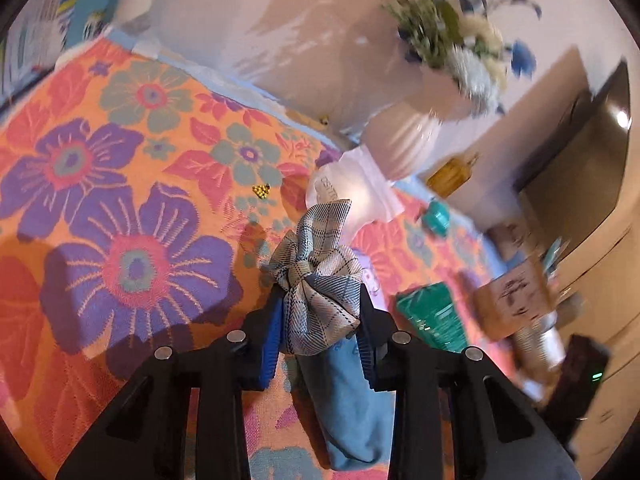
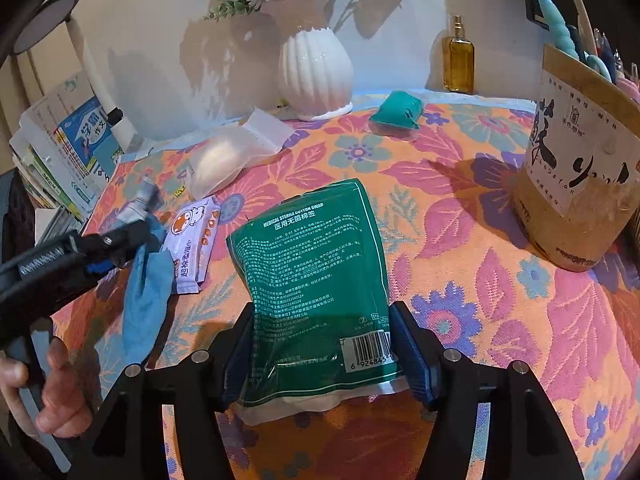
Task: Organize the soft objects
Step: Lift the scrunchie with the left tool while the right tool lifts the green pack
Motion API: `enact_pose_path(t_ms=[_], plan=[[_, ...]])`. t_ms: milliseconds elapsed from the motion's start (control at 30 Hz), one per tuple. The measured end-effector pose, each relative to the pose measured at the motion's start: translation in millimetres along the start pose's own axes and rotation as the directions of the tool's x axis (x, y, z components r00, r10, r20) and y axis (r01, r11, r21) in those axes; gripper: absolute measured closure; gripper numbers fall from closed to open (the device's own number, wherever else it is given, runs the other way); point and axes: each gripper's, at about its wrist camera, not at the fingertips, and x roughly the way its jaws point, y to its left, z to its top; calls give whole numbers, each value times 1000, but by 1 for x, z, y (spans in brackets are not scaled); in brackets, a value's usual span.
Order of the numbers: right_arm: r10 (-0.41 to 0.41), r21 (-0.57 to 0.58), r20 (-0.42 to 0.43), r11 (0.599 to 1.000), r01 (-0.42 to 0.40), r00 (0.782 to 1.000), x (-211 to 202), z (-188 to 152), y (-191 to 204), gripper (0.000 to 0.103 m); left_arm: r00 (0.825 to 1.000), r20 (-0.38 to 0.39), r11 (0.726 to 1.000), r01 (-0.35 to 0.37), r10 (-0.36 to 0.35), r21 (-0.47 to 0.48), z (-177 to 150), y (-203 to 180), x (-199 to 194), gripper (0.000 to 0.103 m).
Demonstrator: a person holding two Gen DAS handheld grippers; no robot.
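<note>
A: How's the left gripper [image 1: 320, 312] set?
B: Angled down over the floral cloth [image 1: 120, 208], its jaws pinching a plaid bundle [image 1: 316, 292] above a blue rag [image 1: 352, 400]. In the right view a hand [image 2: 44, 392] holds it from the left edge.
A: And the right gripper [image 2: 320, 356]?
B: Tilted down too, jaws clamped on the bottom sides of the green swab pack [image 2: 316, 280], which lies flat mid-table, stretching away from the fingers.
A: Nearby?
B: A lilac wipes pack [image 2: 192, 244] just beside the rag; a white vase [image 2: 316, 68] at the wall.
</note>
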Motion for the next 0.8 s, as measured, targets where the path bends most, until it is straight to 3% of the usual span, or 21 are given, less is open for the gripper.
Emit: enact_pose_path(t_ms=[67, 200, 367, 633, 700, 767, 800], plan=[[3, 0, -1, 1000, -3, 1000, 0, 0, 0, 38, 999, -3, 998, 46, -46, -31, -1, 6, -2, 74], [-2, -5, 2, 1000, 2, 1000, 0, 0, 1, 37, 999, 26, 999, 29, -28, -25, -8, 2, -12, 74], [-5, -7, 4, 1000, 6, 1000, -1, -1, 2, 37, 993, 52, 990, -114, 110, 82, -26, -15, -29, 74], [-36, 1, 5, 999, 36, 999, -9, -9, 4, 37, 946, 112, 913, -322, 303, 249, -51, -30, -43, 74], [-64, 6, -7, 998, 64, 998, -12, -16, 5, 28, 946, 108, 913, -323, 305, 249, -53, -26, -43, 74], [-70, 15, -13, 997, 70, 997, -15, -21, 5, 8, 951, 111, 915, -307, 288, 261, -53, -27, -44, 74], [-74, 24, -17, 997, 74, 997, -15, -21, 4, 8, 952, 112, 915, -304, 284, 266, -54, -28, -44, 74]])
